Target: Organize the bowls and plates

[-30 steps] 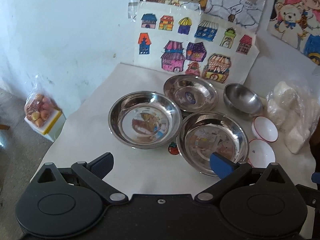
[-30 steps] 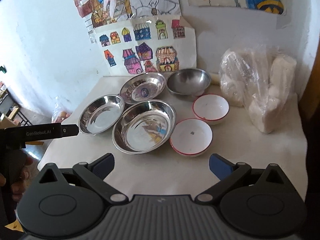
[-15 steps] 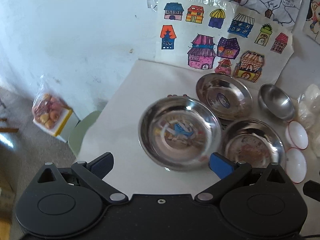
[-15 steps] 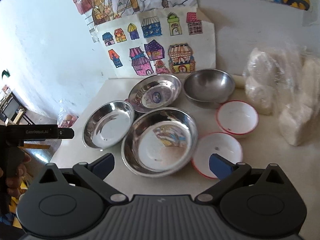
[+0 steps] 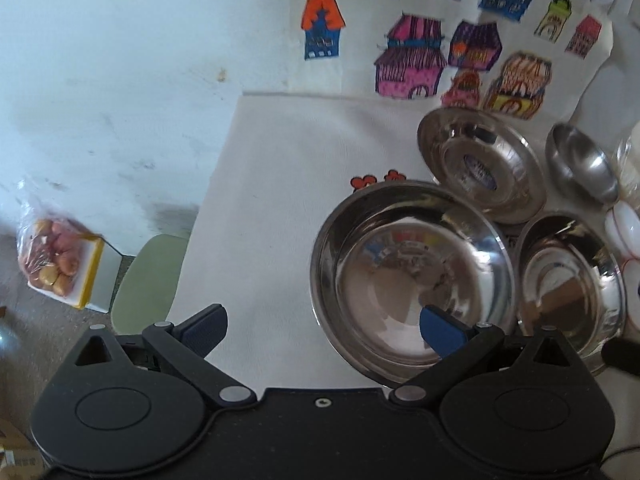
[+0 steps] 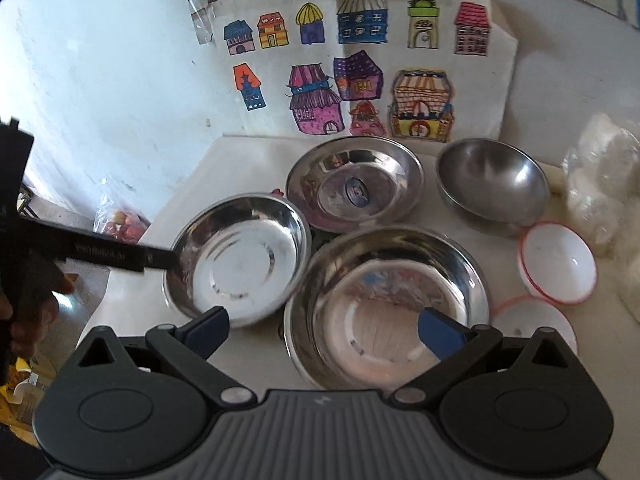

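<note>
Four steel dishes sit on the white-covered table (image 6: 256,152): three wide shallow plates and one deeper round bowl. The left steel plate (image 6: 240,260) lies nearest the table's left edge, the large steel plate (image 6: 384,304) is in front just beside it, and the back steel plate (image 6: 356,184), with a blue sticker in its well, sits behind both, its rim overlapped by theirs. The steel bowl (image 6: 492,180) stands at the back right. Two white bowls with red rims lie to the right: the rear white bowl (image 6: 558,262) shows whole, while the front white bowl (image 6: 532,316) is partly hidden behind the right gripper's finger and blurred.

The right gripper (image 6: 322,330) hovers over the large plate, jaws wide apart and empty. The left gripper (image 5: 322,326) is also spread open, empty, its right finger over the left plate; in the right view its tip reaches that plate's rim, though contact is hard to make out. A plastic bag (image 6: 600,184) at the right is cut off by the frame.
</note>
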A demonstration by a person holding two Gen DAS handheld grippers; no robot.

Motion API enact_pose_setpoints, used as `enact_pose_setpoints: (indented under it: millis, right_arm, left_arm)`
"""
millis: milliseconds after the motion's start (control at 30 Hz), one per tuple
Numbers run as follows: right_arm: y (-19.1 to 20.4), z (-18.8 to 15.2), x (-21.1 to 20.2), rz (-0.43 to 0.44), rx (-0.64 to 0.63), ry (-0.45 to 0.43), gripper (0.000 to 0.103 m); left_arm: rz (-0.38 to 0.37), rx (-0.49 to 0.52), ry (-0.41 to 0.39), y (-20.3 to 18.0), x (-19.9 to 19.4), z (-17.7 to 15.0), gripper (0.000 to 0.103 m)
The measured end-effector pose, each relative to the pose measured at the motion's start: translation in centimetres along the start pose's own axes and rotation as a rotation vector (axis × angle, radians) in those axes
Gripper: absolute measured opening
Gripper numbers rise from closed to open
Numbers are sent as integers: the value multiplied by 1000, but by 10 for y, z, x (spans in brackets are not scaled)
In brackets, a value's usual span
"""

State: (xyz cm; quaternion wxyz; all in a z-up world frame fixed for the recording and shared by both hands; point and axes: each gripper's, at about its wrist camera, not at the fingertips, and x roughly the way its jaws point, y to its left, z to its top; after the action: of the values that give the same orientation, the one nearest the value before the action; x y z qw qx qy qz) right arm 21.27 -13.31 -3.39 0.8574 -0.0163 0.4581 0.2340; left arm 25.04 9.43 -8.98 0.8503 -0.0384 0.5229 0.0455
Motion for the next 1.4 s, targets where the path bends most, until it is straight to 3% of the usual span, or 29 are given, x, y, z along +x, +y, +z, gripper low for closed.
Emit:
enact_pose_setpoints:
  millis: [233, 500, 633, 800, 1033, 1167, 1400]
  right_arm:
    - [14, 27, 36, 18, -64, 24, 91]
    - [24, 44, 81, 16, -80, 82, 67]
    - [27, 51, 97, 7, -89, 98, 59]
    - [31, 56, 111, -11, -101, 122, 40]
    - [32, 56, 122, -42, -93, 168, 24]
    - [29, 55, 120, -57, -80, 173, 8]
    - [33, 50, 104, -28, -71, 144, 8]
  left_arm:
    - [-67, 5, 31, 7, 20, 3, 95]
    - [-138, -38, 67, 11, 29, 3, 78]
    - [-158, -73, 84, 15, 33, 4, 64]
    - [-180, -109, 107, 19, 36, 6, 41]
    - [-149, -120, 127, 24, 41, 4, 14]
    - [-144, -140, 126, 30, 39, 3, 12]
    - [-132, -151, 103, 33, 20, 0, 11]
